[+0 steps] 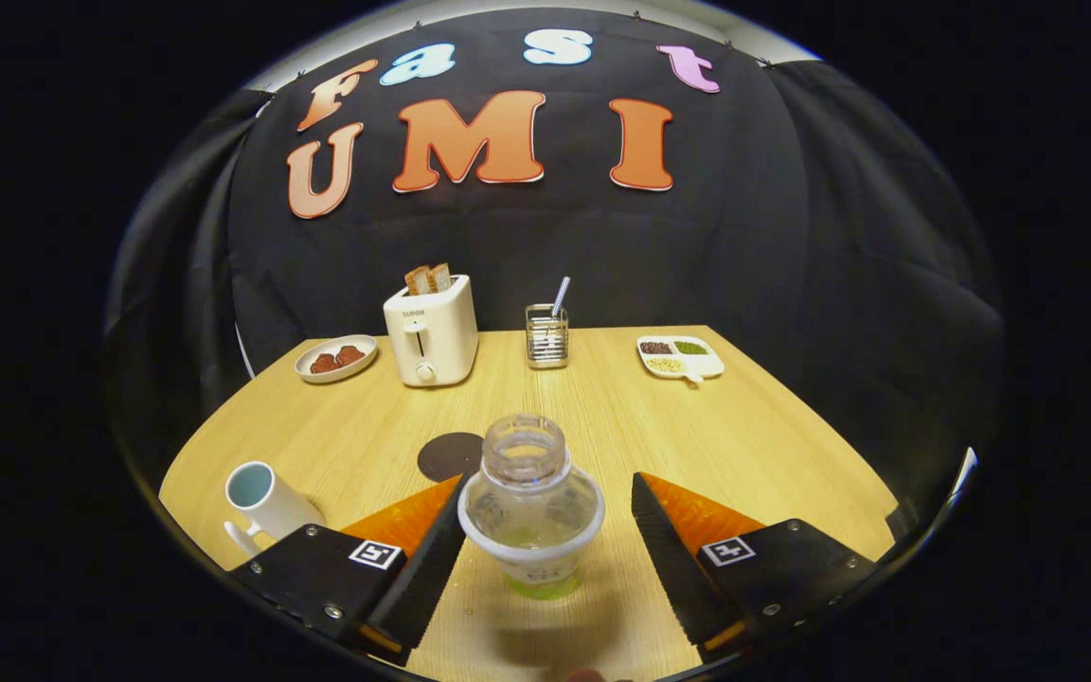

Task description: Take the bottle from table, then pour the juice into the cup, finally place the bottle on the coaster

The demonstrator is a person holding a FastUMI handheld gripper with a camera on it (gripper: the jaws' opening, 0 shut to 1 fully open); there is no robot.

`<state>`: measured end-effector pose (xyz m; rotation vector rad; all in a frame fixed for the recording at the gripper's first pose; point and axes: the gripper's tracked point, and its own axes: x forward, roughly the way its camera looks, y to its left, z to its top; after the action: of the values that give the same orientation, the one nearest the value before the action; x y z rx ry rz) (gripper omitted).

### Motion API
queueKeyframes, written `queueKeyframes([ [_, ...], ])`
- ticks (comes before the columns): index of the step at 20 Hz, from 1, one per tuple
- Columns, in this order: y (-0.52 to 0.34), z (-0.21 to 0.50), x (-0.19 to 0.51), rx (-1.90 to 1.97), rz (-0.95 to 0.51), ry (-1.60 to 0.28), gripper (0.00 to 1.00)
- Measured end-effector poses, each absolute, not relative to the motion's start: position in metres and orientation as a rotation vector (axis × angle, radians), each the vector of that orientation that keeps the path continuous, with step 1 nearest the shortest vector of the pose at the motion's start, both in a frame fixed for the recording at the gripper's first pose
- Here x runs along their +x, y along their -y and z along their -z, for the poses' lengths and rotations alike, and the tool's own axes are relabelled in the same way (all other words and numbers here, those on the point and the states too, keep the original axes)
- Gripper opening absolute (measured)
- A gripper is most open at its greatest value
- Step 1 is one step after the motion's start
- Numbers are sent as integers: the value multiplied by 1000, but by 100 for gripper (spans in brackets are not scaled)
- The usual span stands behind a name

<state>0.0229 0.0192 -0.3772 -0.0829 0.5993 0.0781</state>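
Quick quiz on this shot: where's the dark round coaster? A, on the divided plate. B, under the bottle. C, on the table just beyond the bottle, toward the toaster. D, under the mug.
C: the coaster lies bare on the table behind the bottle, which stands between the open tongs.

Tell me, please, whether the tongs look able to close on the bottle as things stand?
Probably yes. The tongs stand open with the uncapped bottle upright between them; one finger is already near its side, the other apart from it, and nothing lies in the gap on the table.
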Motion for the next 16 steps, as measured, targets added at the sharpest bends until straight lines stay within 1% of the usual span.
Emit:
queueKeyframes([
  [4, -20, 404, 17, -67, -77, -645, 99],
  [13, -22, 436, 1, -43, -58, -707, 99],
  [15, -22, 437, 0, -43, -58, -712, 94],
  [16, -22, 436, 1, -46, -60, -710, 87],
])
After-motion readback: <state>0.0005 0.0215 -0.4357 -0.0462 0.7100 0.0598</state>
